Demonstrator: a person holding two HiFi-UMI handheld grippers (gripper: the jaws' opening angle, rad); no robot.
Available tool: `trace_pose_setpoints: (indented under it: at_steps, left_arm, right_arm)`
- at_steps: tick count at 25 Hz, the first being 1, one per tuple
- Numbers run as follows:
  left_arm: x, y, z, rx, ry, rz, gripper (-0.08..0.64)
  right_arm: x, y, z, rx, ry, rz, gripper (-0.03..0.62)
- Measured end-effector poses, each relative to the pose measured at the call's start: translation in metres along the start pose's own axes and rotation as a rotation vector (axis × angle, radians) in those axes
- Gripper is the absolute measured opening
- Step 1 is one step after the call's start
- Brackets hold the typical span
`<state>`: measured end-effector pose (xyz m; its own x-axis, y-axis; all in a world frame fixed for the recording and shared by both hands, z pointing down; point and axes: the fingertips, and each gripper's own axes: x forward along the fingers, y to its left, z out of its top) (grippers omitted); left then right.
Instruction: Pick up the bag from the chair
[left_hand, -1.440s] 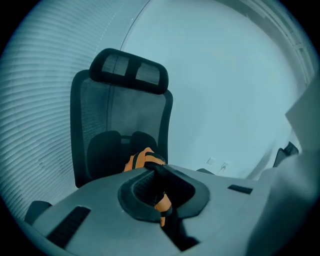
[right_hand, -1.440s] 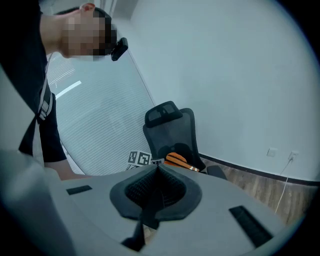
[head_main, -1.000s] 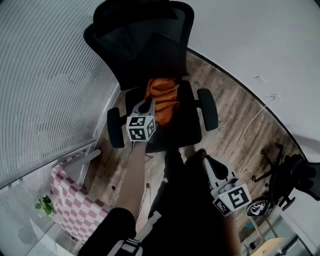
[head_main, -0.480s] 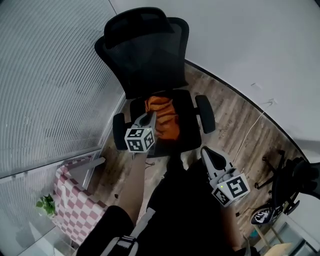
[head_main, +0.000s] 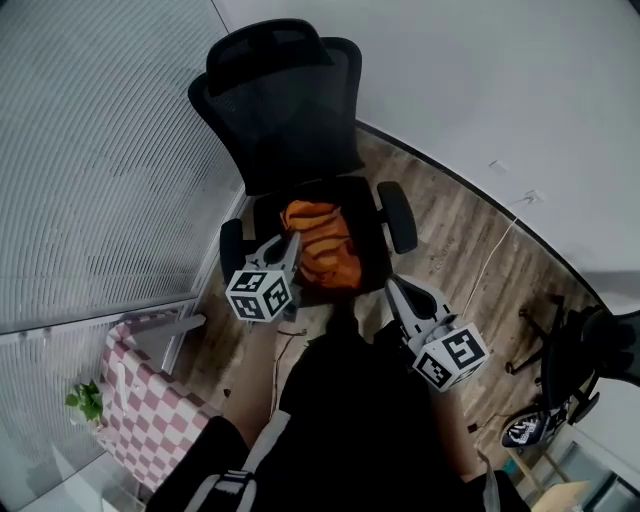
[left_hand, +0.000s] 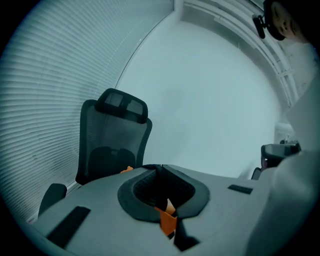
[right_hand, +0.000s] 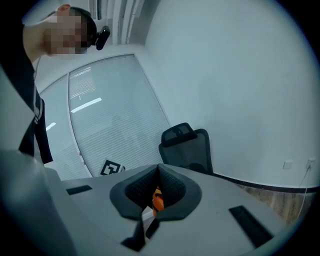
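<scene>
Your left gripper (head_main: 291, 238) is clenched on a pinch of cloth at the upper corner of the orange crumpled fabric bag (head_main: 322, 245). The bag lies over the front half of the seat of the black mesh office chair (head_main: 285, 110). Your right gripper (head_main: 390, 283) is closed too, on nothing as far as I can judge, near the bag's lower edge but apart from it.

The hold looks thin. If the bag's weight comes onto that one fold, the fabric could slide out of the pads and the bag fall back on the seat or onto the wood-plank floor (head_main: 450, 235). Pull towards yourself too low and it may drag on the seat edge or catch the padded black armrest (head_main: 232, 250) just beside your left gripper.

From above you cannot tell whether the bag has cleared the seat. The left gripper view shows only a sliver of orange low between the pads, not how much is caught. The right gripper view shows an orange speck behind its closed tips, probably the bag beyond. No handles are visible, and the seat hides the chair's base
</scene>
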<state>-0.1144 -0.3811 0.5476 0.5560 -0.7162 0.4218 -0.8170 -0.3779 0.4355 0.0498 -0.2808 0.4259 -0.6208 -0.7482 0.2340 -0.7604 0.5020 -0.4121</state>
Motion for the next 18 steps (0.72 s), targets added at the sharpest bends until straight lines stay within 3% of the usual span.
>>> trace_pose_setpoints:
  at_steps: [9,13,18]
  left_arm:
    - [-0.07,-0.056,-0.002,0.018,-0.099,0.067,0.034]
    - [-0.11,-0.074,-0.017,0.059,-0.11,0.138,0.034]
    - [-0.159,-0.104,-0.037,0.036,-0.177,0.187,0.034]
  right_arm:
    - [-0.066,0.006,-0.003,-0.027,-0.015,0.05,0.02]
    - [-0.106,0.021,-0.016,-0.032,-0.017,0.112,0.02]
    - [-0.157,0.042,-0.042,-0.044,-0.006,0.169,0.02]
